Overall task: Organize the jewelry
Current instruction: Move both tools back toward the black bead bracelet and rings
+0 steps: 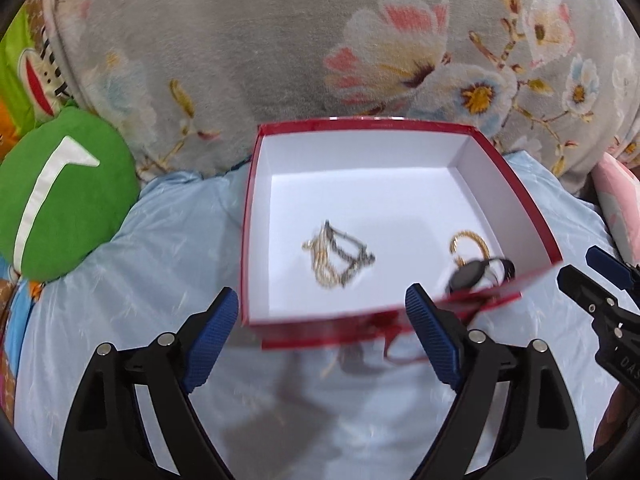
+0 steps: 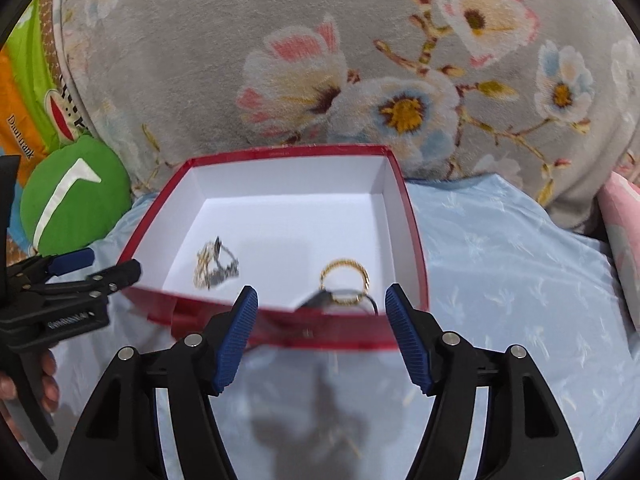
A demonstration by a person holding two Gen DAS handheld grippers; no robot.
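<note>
- Open box (image 1: 256, 216) sits on the bed sheet (image 1: 140, 300), with the blanket (image 1: 240, 40) directly behind it.
- Tangled chains (image 1: 338, 258) lie on the box floor, left of centre.
- Ring (image 2: 344, 280) lies in the box toward the right near corner, touching a dark pendant (image 2: 320, 299) just before it.
- Round cushion (image 1: 60, 192) lies left of the box, apart from it.
- Left claw (image 1: 322, 334) hangs before the box's near wall, nothing between its fingers.
- Right claw (image 2: 322, 334) hangs before the near wall, right of the left claw, likewise unloaded.
</note>
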